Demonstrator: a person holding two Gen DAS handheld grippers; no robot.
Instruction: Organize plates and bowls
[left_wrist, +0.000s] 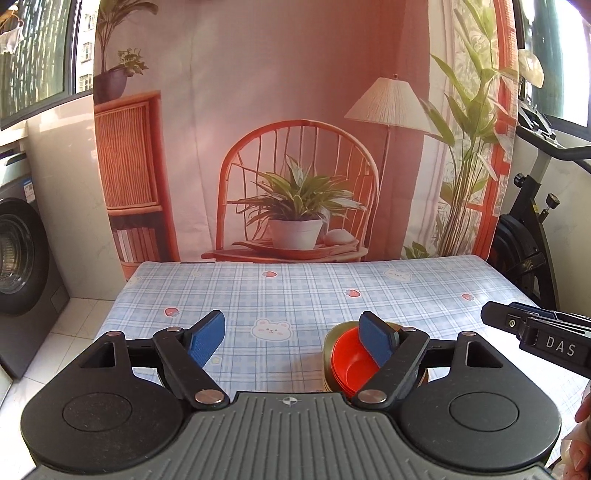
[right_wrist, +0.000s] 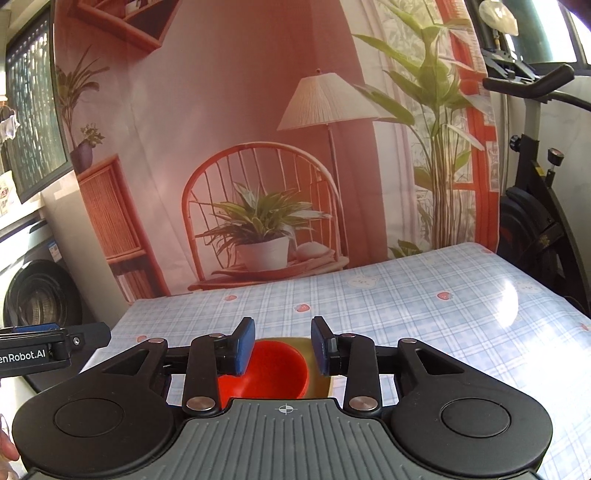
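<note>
A red bowl sits nested in an olive-green dish on the checked tablecloth. My left gripper is open and empty, its right finger in front of the bowl. In the right wrist view the red bowl in the green dish lies just below and behind my right gripper, which is open and holds nothing. The right gripper shows at the right edge of the left wrist view. The left gripper shows at the left edge of the right wrist view.
The table is backed by a printed cloth backdrop. A washing machine stands at the left and an exercise bike at the right, close to the table's edges.
</note>
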